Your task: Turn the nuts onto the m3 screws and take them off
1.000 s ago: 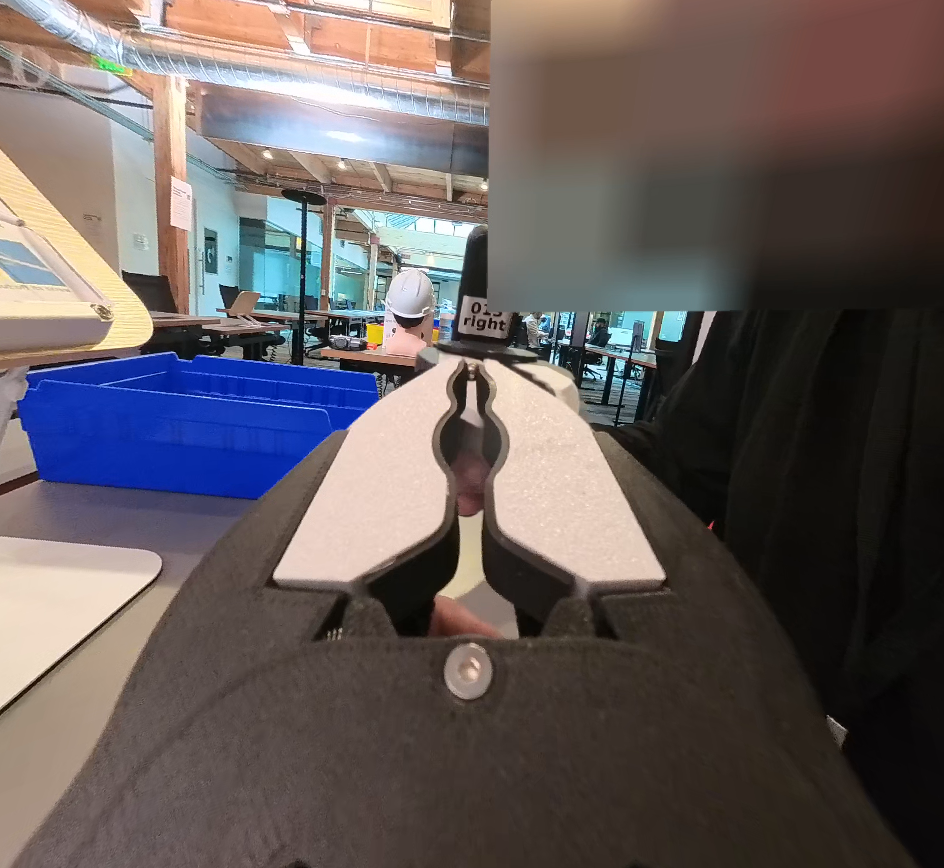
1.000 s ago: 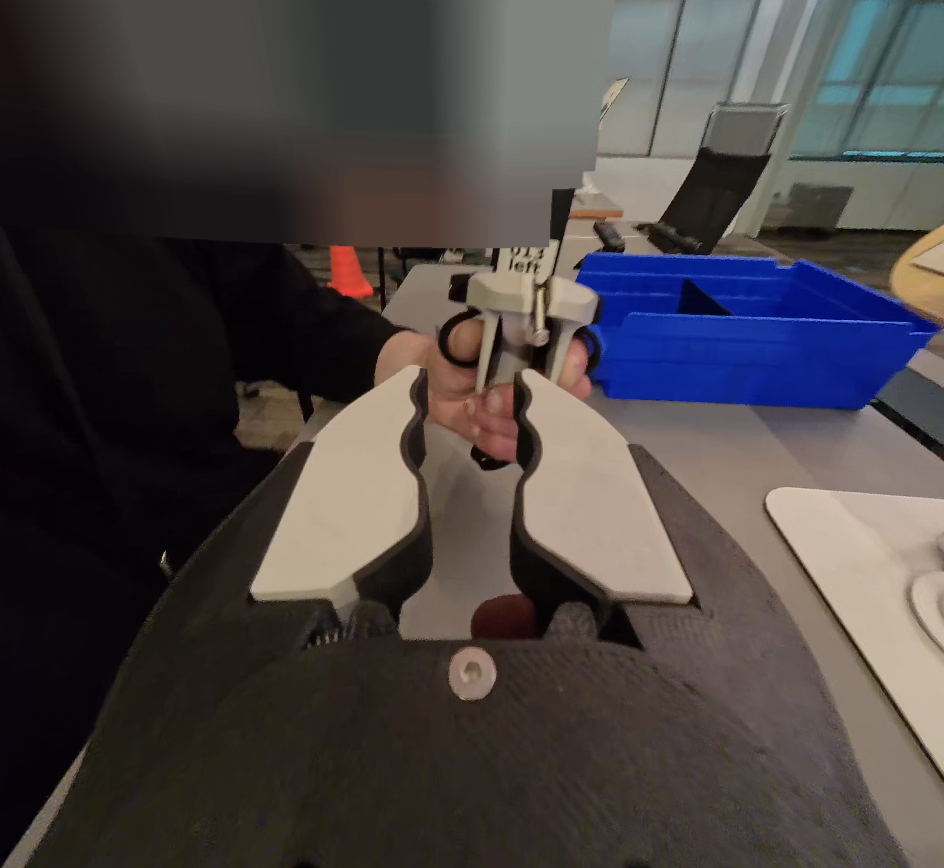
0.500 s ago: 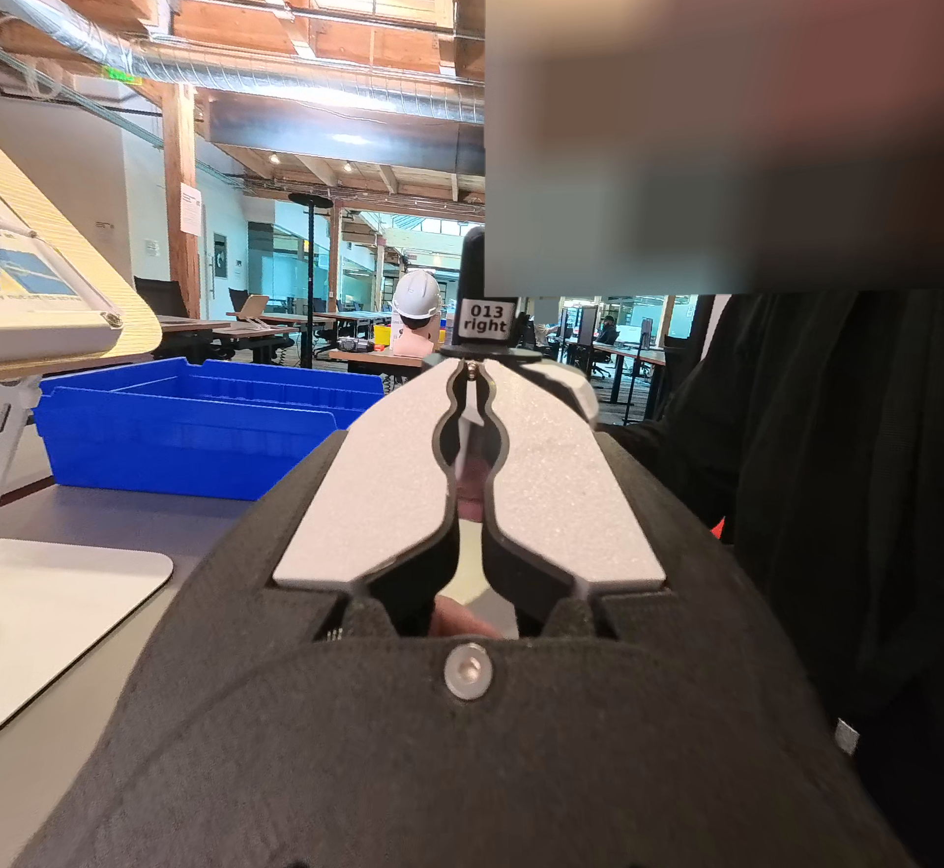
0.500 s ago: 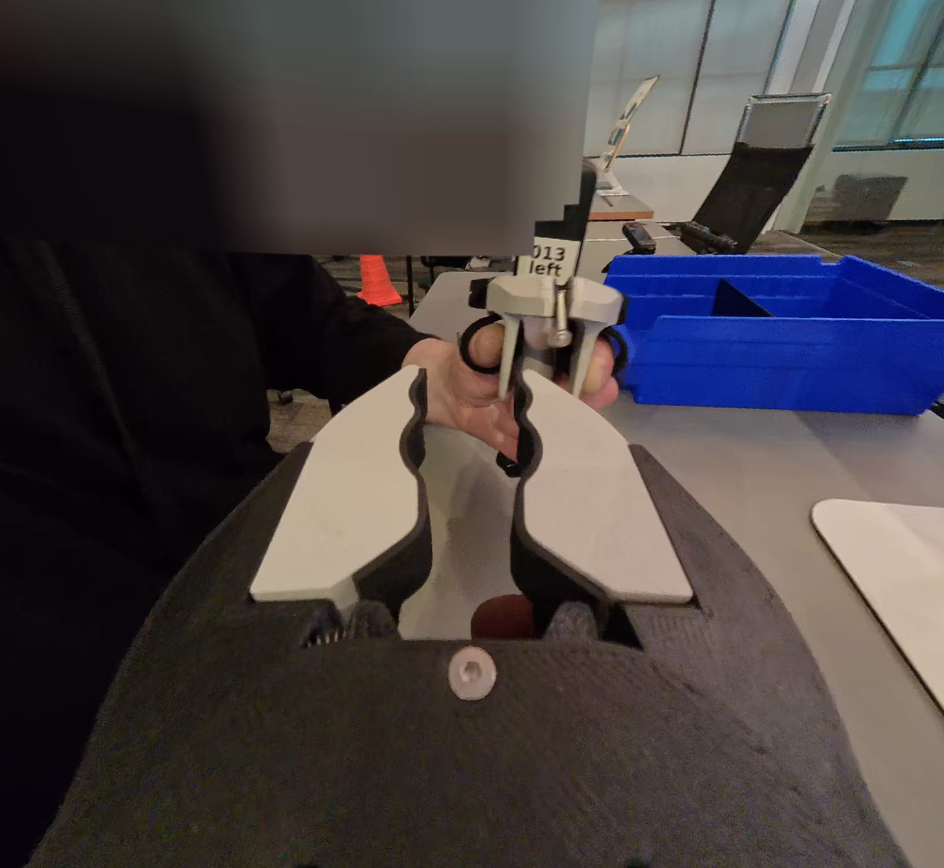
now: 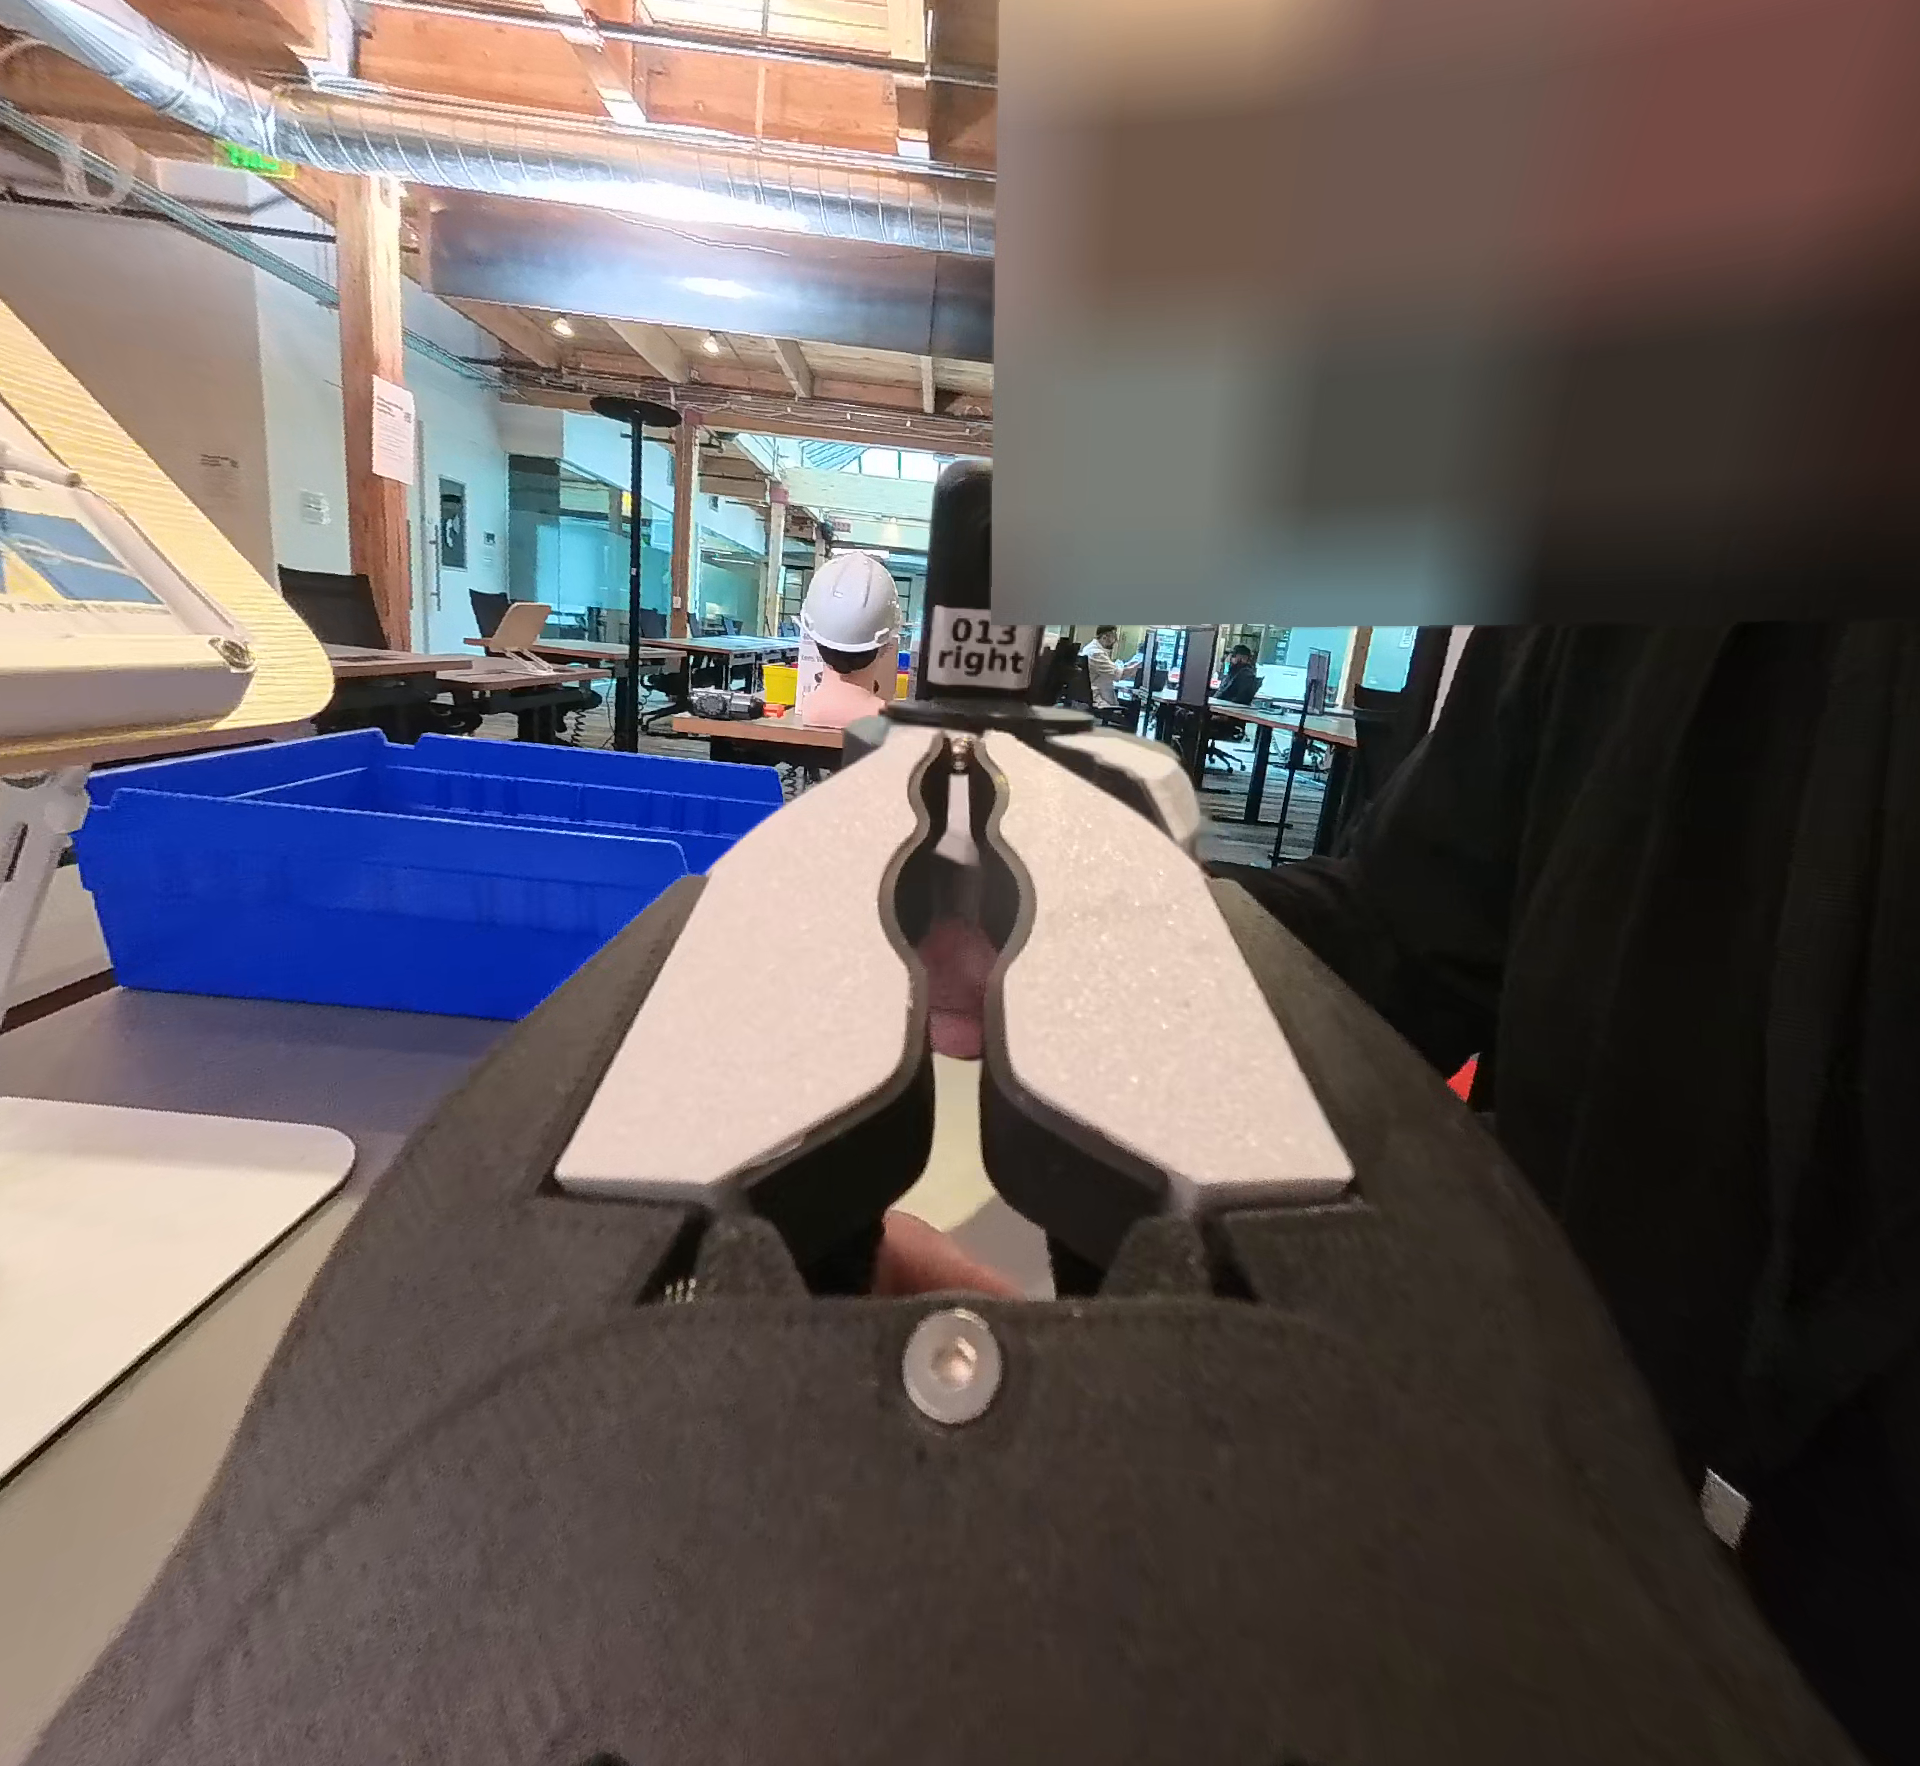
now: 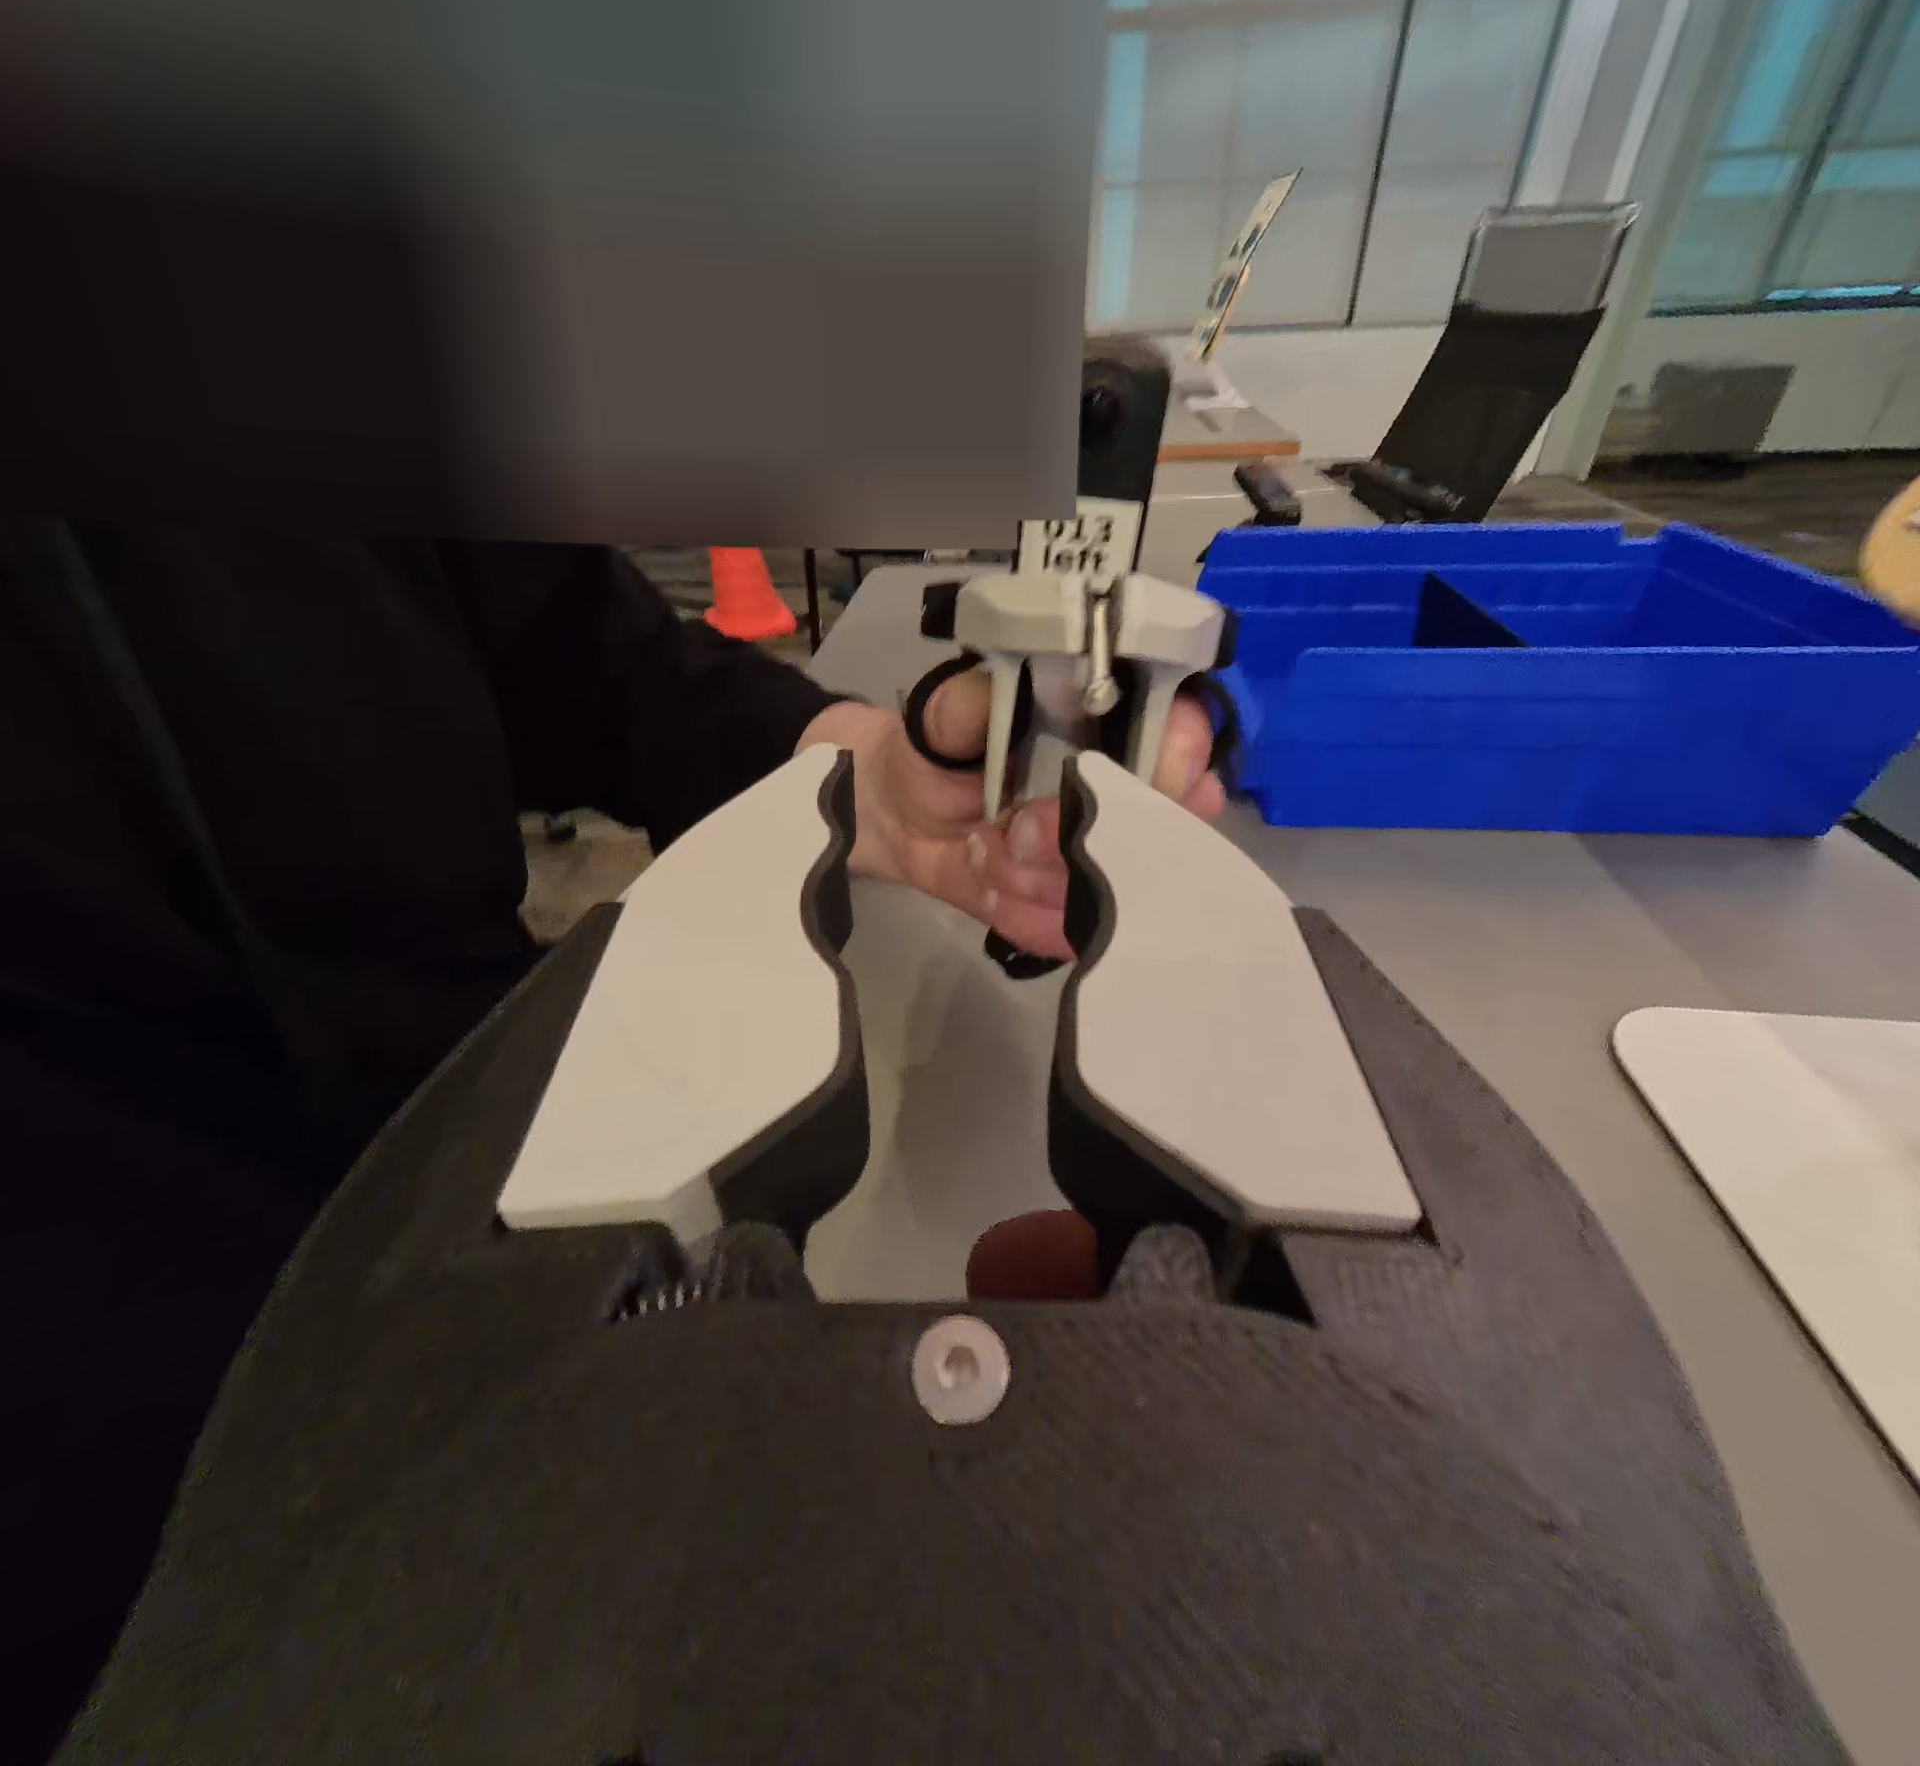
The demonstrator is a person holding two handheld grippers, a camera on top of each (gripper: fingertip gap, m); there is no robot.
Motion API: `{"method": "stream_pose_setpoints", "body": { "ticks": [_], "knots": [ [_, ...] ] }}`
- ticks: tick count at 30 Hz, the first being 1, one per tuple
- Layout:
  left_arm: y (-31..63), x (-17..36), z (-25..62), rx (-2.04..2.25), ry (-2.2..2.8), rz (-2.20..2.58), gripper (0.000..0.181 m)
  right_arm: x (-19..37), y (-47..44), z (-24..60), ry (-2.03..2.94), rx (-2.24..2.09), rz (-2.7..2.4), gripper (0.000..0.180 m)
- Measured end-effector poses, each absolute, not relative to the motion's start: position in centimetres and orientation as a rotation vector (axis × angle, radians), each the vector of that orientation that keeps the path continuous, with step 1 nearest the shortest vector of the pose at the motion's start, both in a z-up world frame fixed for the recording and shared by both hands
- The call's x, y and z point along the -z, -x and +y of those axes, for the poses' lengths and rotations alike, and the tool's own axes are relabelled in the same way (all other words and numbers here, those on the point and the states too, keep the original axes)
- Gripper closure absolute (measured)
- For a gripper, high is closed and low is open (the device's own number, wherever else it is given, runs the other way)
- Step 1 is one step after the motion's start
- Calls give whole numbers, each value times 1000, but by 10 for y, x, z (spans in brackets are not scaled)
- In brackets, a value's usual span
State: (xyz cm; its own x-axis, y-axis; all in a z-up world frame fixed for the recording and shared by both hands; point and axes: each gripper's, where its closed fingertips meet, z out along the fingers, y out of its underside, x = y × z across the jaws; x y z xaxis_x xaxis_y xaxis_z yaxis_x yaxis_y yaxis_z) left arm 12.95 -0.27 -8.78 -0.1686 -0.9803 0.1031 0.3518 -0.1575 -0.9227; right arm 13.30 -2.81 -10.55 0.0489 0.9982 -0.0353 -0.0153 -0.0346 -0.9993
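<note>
My left gripper point(image 5: 962, 764) is shut on a small silver screw point(image 5: 962, 752), whose end shows between the tips. In the right wrist view the left gripper point(image 6: 1081, 667) faces me, held in a hand, and the screw point(image 6: 1098, 667) stands upright in its tips. I cannot tell whether a nut is on it. My right gripper point(image 6: 958, 781) is open and empty, its fingers point(image 6: 707, 1010) just below and in front of the left gripper. It also shows in the left wrist view point(image 5: 1143, 781), right behind the left fingertips.
A blue plastic bin point(image 5: 364, 885) stands on the grey table point(image 5: 208, 1051); it also shows in the right wrist view point(image 6: 1558, 729). A white mat point(image 5: 125, 1228) lies nearer, seen too in the right wrist view point(image 6: 1787, 1145). A person in black clothing point(image 5: 1662, 989) is close. Less than 4 cm separates the two grippers' tips.
Both grippers have shifted a little, so the bin and mat slide sideways in both views. The left stays shut on the screw and the right stays open.
</note>
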Motion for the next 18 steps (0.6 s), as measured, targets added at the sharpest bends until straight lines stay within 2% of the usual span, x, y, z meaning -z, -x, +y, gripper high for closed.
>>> {"method": "stream_pose_setpoints", "body": {
  "ticks": [3,7,9,10,12,15,18],
  "knots": [
    [-131,89,-4,1567,948,970,178,90,-140,-21,1195,-1210,-1061,134],
    [-130,88,-4,1570,943,967,178,89,-137,-26,1177,-1221,-1071,132],
    [-130,87,-3,1558,944,958,178,99,-133,-32,1207,-1256,-1136,146],
    [-130,86,-2,1559,944,957,178,106,-130,-36,1232,-1269,-1177,146],
    [-130,87,-3,1564,944,962,178,112,-129,-29,1268,-1200,-1170,141],
    [-130,88,-3,1561,946,964,178,91,-137,-20,1207,-1210,-1052,132],
    [-130,87,-2,1557,947,960,178,87,-138,-21,1188,-1195,-1061,131]
  ]
}}
